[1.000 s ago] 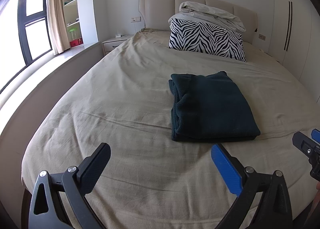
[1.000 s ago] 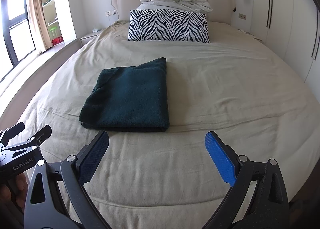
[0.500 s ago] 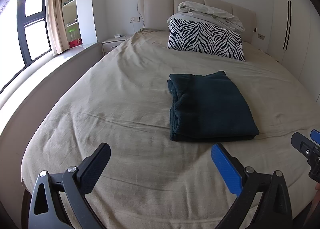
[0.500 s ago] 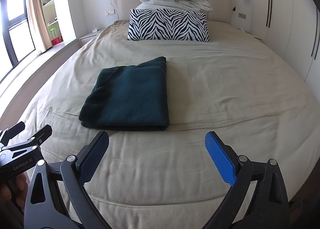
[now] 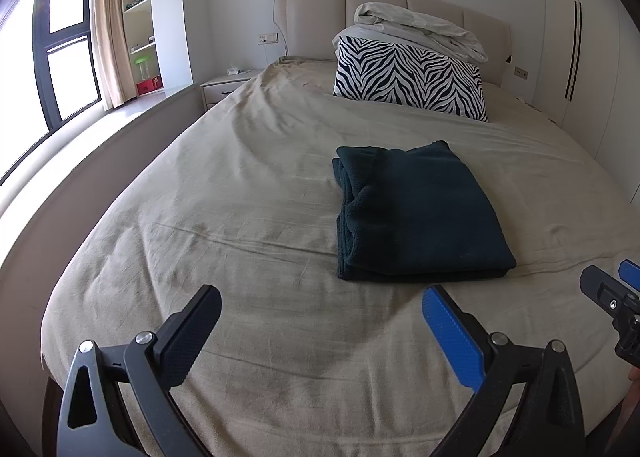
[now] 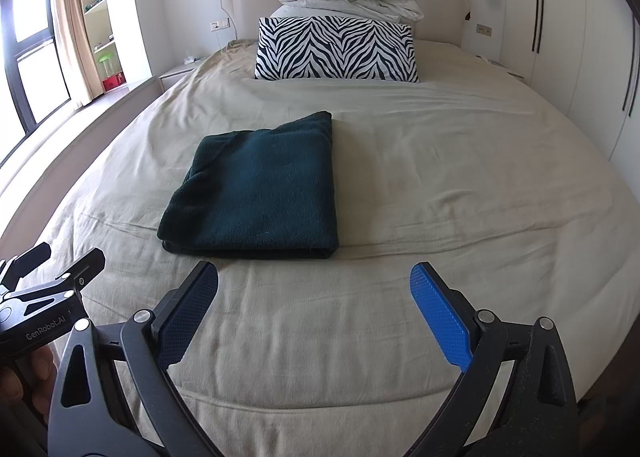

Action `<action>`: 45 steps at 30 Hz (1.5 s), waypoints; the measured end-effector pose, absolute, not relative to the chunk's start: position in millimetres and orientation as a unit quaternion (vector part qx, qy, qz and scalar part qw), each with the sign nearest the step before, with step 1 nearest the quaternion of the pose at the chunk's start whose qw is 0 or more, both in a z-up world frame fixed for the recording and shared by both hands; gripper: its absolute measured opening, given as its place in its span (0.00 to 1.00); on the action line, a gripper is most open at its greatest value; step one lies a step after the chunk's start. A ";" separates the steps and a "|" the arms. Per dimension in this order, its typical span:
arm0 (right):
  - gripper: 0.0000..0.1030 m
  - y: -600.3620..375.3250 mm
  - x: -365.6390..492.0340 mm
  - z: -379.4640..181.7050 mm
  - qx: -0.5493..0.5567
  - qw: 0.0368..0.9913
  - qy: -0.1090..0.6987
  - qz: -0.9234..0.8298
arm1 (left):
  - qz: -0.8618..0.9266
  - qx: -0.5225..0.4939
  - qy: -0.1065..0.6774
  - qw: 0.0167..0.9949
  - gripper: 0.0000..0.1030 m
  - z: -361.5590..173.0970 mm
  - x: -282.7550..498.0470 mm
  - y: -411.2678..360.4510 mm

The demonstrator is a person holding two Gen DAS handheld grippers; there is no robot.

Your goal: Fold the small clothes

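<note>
A dark teal garment (image 5: 416,213) lies folded into a neat rectangle on the beige bed sheet (image 5: 240,217); it also shows in the right wrist view (image 6: 260,189). My left gripper (image 5: 320,321) is open and empty, held above the sheet short of the garment's near edge. My right gripper (image 6: 314,305) is open and empty, also just short of the garment. Each gripper shows at the edge of the other's view: the right one (image 5: 612,297), the left one (image 6: 44,289).
A zebra-print pillow (image 6: 336,49) with a crumpled white duvet (image 6: 348,1) on top sits at the headboard. A nightstand (image 5: 228,87), shelves and a window are to the left. White wardrobe doors (image 6: 560,37) stand on the right.
Both grippers stay open and almost still. The left wrist view has drifted slightly, so the garment sits a little further left in it.
</note>
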State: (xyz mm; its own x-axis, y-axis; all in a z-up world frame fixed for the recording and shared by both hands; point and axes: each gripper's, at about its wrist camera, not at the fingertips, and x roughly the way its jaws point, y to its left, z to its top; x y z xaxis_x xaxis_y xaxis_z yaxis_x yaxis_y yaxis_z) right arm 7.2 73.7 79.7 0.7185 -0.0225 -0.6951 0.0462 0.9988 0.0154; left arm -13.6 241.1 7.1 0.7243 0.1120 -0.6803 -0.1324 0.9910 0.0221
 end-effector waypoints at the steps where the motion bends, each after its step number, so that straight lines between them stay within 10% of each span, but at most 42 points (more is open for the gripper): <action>1: 0.96 73.7 7.2 79.8 0.016 0.927 0.375 -0.018 | 0.066 -0.014 0.366 0.928 1.00 7.1 -13.7 241.0; 45: 0.96 74.3 4.7 77.4 0.017 0.926 0.376 -0.017 | 0.067 -0.016 0.360 0.930 1.00 8.4 -14.3 240.9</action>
